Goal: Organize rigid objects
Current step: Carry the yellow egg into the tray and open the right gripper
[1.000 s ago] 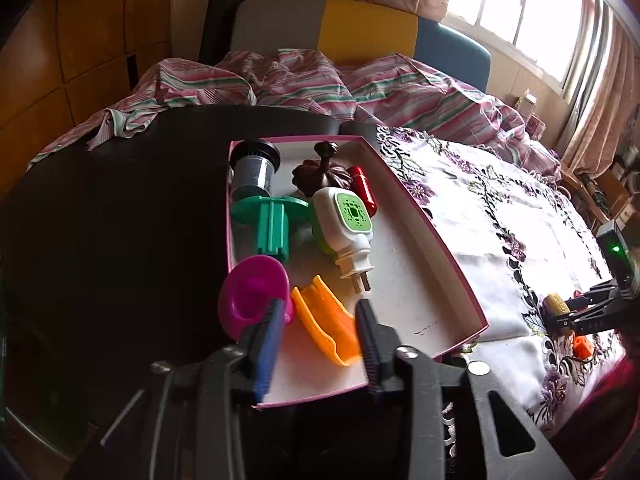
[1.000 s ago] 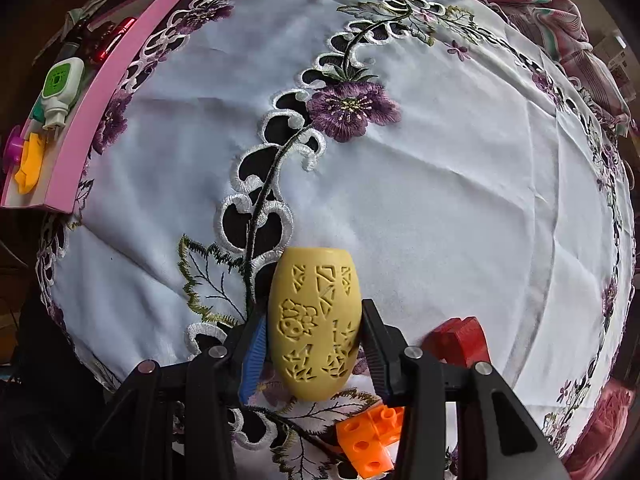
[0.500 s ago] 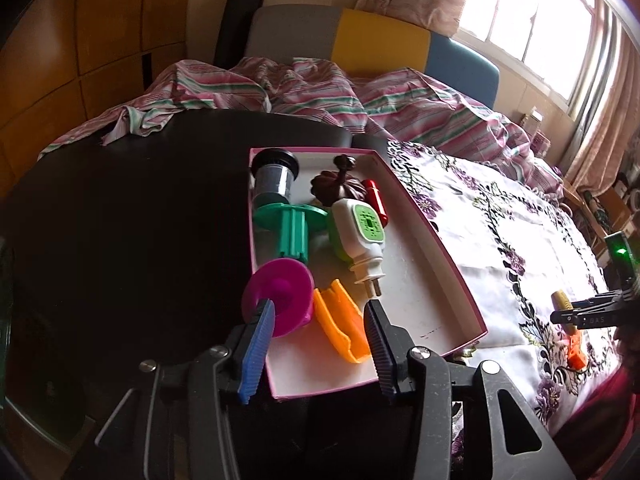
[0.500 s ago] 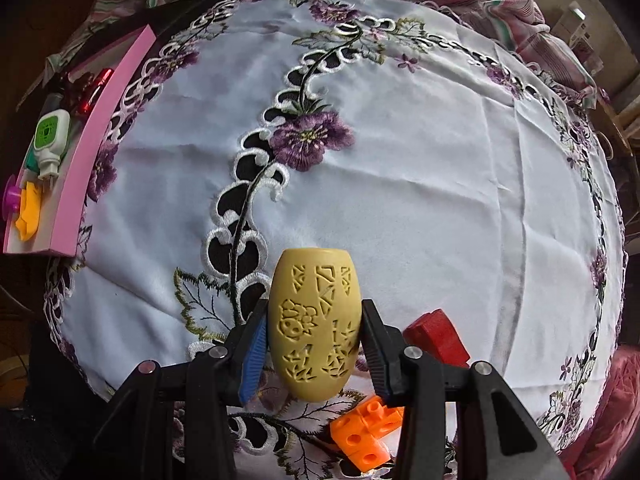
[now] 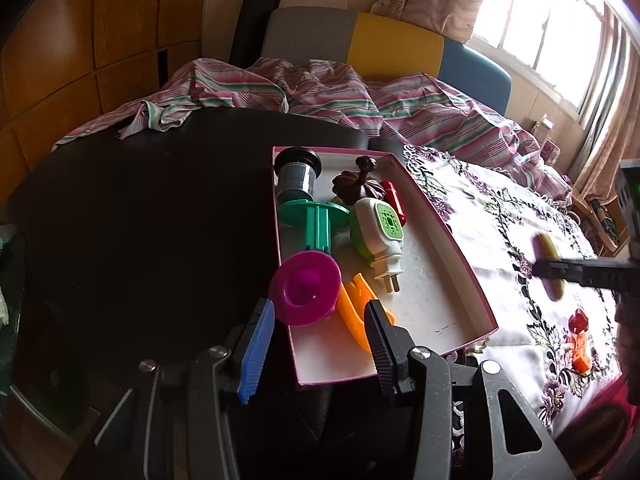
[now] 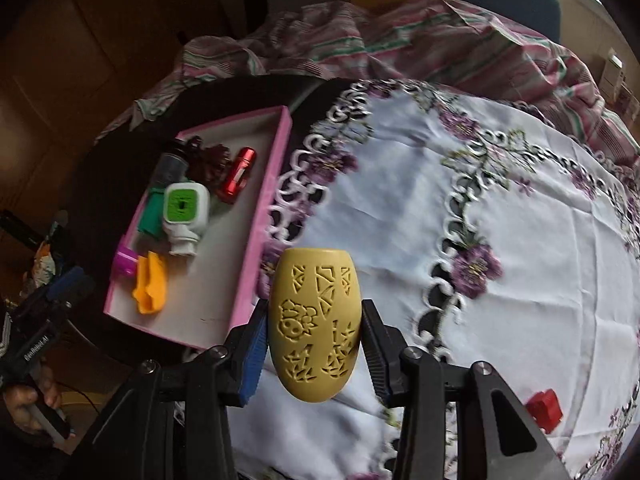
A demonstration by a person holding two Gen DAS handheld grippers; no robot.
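My right gripper (image 6: 314, 354) is shut on a yellow carved egg-shaped vase (image 6: 314, 322) and holds it above the white embroidered cloth (image 6: 520, 240), right of the pink box (image 6: 264, 216). The vase also shows in the left wrist view (image 5: 548, 254). My left gripper (image 5: 320, 344) is open and empty over the near end of the pink box (image 5: 452, 240). The box holds a magenta funnel (image 5: 306, 286), an orange piece (image 5: 356, 316), a white and green plug-in device (image 5: 380, 232), a green spool (image 5: 318, 220), a red tube (image 5: 394, 200) and a dark jar (image 5: 296, 172).
A red block (image 6: 546, 410) lies on the cloth near my right gripper. A red piece (image 5: 578, 320) and an orange block (image 5: 580, 356) show in the left wrist view. The box sits on a dark round table (image 5: 140, 220). Striped bedding (image 5: 320, 88) lies behind.
My right gripper has lifted the yellow vase off the cloth and swung left toward the pink box. My left gripper has drawn back a little from the box.
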